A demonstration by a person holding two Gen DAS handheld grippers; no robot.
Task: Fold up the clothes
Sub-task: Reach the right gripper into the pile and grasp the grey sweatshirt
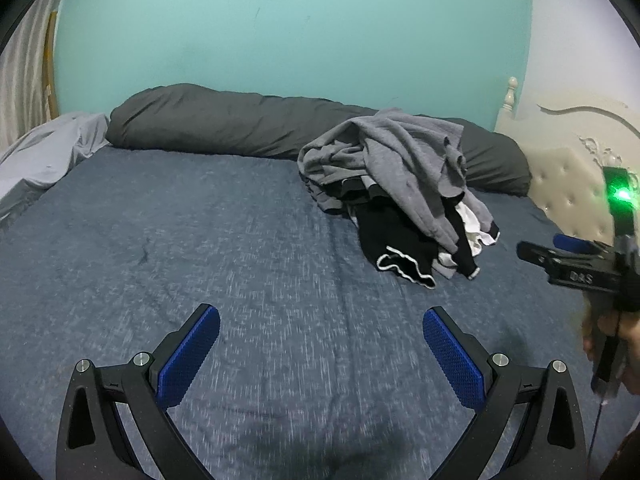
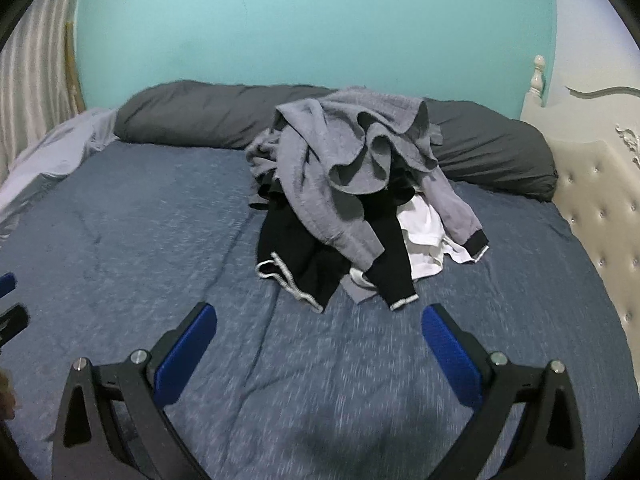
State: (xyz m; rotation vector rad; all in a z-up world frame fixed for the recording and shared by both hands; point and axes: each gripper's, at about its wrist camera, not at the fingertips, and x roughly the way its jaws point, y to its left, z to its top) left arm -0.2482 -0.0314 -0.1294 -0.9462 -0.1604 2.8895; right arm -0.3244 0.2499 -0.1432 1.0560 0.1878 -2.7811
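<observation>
Clothes pile (image 2: 360, 196) heaped mid-bed, nothing folded | left gripper (image 1: 320, 354) and right gripper (image 2: 320, 354) both spread wide, empty, over blue-grey sheet (image 1: 200, 240) | dark bolster (image 1: 224, 120) along teal wall (image 1: 280, 24) | tufted cream headboard (image 2: 596, 216) on right

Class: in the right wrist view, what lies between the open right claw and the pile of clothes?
Only bare blue bedsheet; the right claw is short of the pile of clothes.
</observation>
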